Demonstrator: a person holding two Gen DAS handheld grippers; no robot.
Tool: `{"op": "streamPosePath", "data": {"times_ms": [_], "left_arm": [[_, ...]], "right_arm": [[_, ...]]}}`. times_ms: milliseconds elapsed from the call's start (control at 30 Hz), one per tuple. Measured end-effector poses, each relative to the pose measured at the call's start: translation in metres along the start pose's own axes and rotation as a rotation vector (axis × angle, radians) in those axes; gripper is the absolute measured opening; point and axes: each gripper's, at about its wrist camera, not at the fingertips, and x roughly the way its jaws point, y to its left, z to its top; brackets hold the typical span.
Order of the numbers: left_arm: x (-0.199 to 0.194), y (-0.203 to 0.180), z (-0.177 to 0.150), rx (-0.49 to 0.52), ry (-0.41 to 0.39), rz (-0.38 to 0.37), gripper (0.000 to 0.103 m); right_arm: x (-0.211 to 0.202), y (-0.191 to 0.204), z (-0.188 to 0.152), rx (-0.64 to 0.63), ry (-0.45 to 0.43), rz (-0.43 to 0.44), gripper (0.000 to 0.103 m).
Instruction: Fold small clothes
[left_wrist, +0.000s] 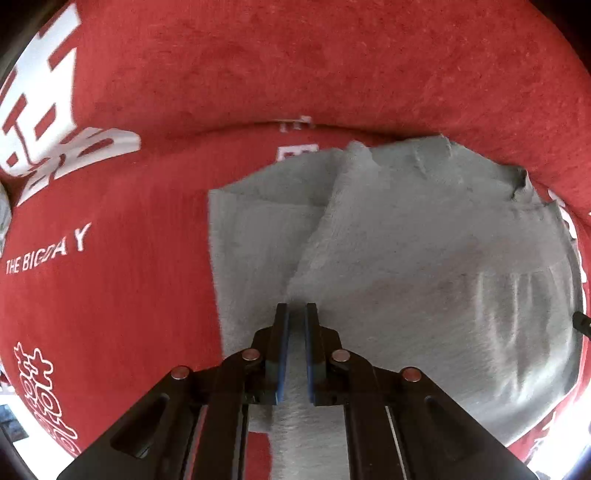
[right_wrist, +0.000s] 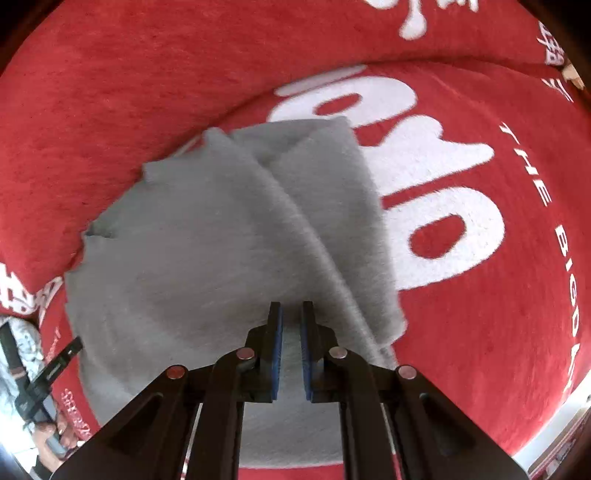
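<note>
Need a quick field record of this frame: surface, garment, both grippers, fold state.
surface: red blanket with white lettering
garment: grey garment, soft knit, lying over the red blanket
left gripper: shut on grey garment, cloth pinched between the blue pads, pointing down
right gripper: shut on grey garment, cloth pinched between the blue pads, pointing down
fold state: partly folded; one layer overlaps another along a diagonal ridge, far edges uneven
other: a person's hand on the left gripper's handle, low left in the right wrist view
</note>
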Motion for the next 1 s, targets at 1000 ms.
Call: {"op": "streamPosePath", "data": {"times_ms": [1000], "left_arm": [[-0.046, -0.053, -0.072, -0.003, 0.174, 0.014, 0.032]], "right_arm": [[-0.026, 0.004, -0.057, 0.005, 0.208, 0.154, 0.047]]}}
